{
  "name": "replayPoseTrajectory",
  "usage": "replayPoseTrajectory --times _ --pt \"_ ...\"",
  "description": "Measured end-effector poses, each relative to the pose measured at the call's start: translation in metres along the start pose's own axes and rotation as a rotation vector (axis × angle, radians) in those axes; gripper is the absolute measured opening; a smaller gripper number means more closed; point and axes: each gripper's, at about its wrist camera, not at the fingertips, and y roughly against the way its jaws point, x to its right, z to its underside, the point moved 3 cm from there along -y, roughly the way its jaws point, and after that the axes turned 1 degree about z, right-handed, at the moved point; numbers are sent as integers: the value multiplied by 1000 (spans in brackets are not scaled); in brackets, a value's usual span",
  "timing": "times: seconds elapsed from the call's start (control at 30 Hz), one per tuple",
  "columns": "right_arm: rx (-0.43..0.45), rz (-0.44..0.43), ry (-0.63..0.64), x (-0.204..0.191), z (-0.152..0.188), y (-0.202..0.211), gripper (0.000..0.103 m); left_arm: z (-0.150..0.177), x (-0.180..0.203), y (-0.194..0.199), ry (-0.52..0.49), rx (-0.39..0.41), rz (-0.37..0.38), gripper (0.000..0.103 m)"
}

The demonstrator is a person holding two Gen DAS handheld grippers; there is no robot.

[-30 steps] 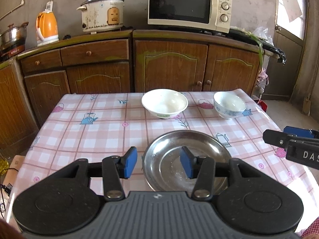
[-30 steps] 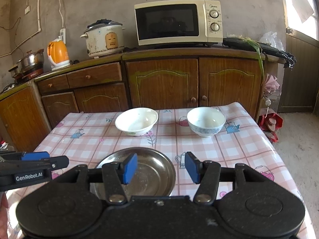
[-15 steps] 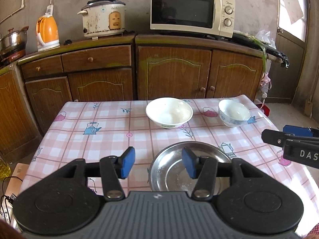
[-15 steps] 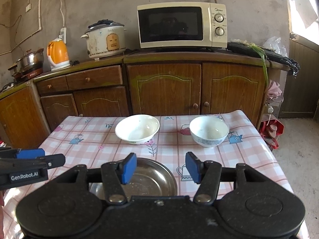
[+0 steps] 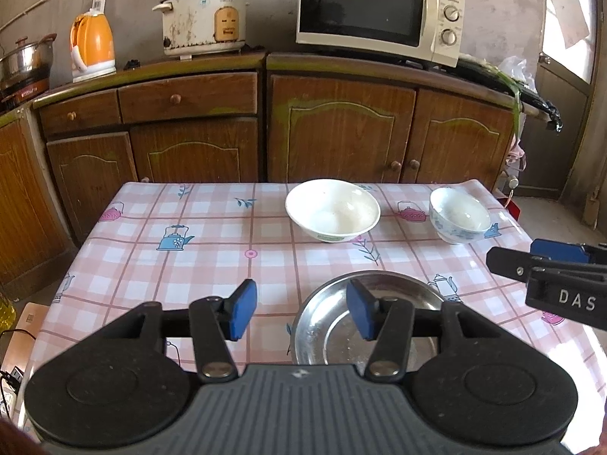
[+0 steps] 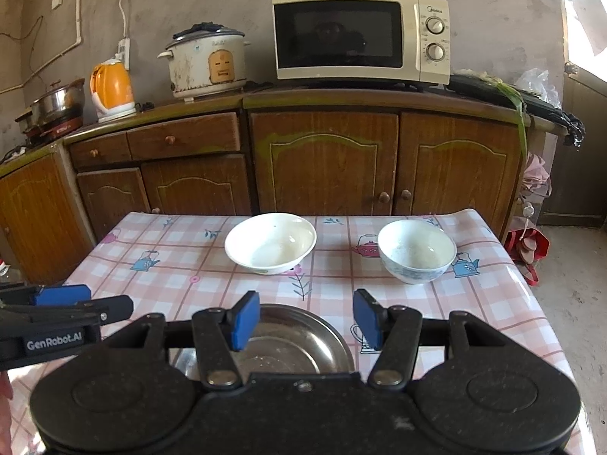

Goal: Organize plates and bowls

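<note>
Both tools, left (image 5: 297,313) and right (image 6: 306,318), gape half-open, empty; a shiny round steel plate (image 5: 341,326) lies below, two glazed bowls (image 5: 332,209) beyond on the checked desk (image 5: 189,265).

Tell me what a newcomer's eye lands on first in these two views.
First, the pink checked tablecloth carrying three empty dishes: a steel plate at the near edge, a wide white bowl beyond it, and a blue-patterned bowl to that bowl's right. Next, the left tool and right tool hang open above the plate, holding nothing. Behind, a cream microwave sits on the wooden cabinets.
</note>
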Motion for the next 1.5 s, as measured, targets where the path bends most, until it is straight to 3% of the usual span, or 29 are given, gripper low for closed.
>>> replayPoseTrajectory --times 1.5 --pt "-50 14 11 2 -23 -97 67 -19 -17 -82 -7 -72 -65 55"
